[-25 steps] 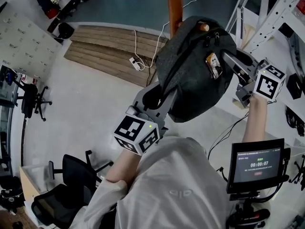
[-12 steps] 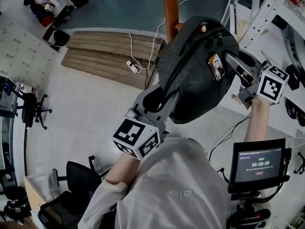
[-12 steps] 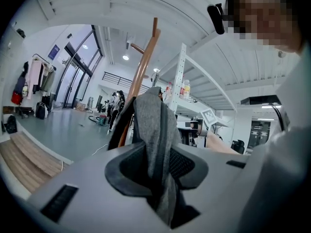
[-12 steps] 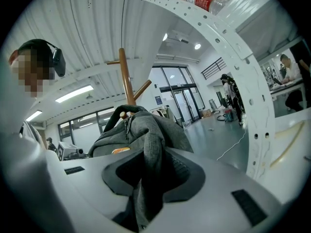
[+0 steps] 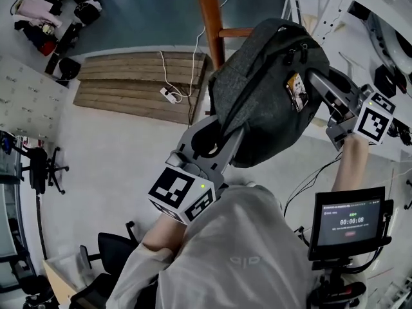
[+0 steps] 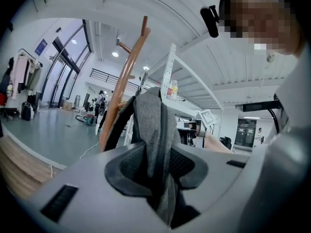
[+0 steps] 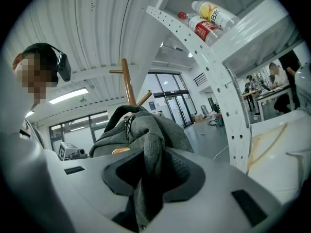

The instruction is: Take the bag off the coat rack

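Observation:
A dark grey backpack point(image 5: 264, 89) hangs between my two grippers beside the orange wooden coat rack point(image 5: 207, 18). One peg point(image 5: 235, 33) runs from the pole toward the bag's top, which hides the peg's tip; I cannot tell whether the bag rests on it. My left gripper point(image 5: 219, 124) is shut on a grey strap point(image 6: 150, 130) at the bag's lower left. My right gripper point(image 5: 315, 81) is shut on a fold of the bag's fabric point(image 7: 148, 169) at its right side. The rack point(image 6: 124, 81) rises just behind the strap in the left gripper view.
White metal shelving point(image 5: 347, 5) stands close on the right, with bottles point(image 7: 204, 25) on an upper shelf. A small screen point(image 5: 347, 221) sits at the lower right. Wooden boards point(image 5: 135, 85) and a white power strip point(image 5: 168, 95) lie on the floor by the rack's foot. An office chair point(image 5: 109, 246) is at lower left.
The rack's pole has drifted left in the head view, and the peg tip that showed above the bag's top is now covered. Both grippers keep their hold on the bag.

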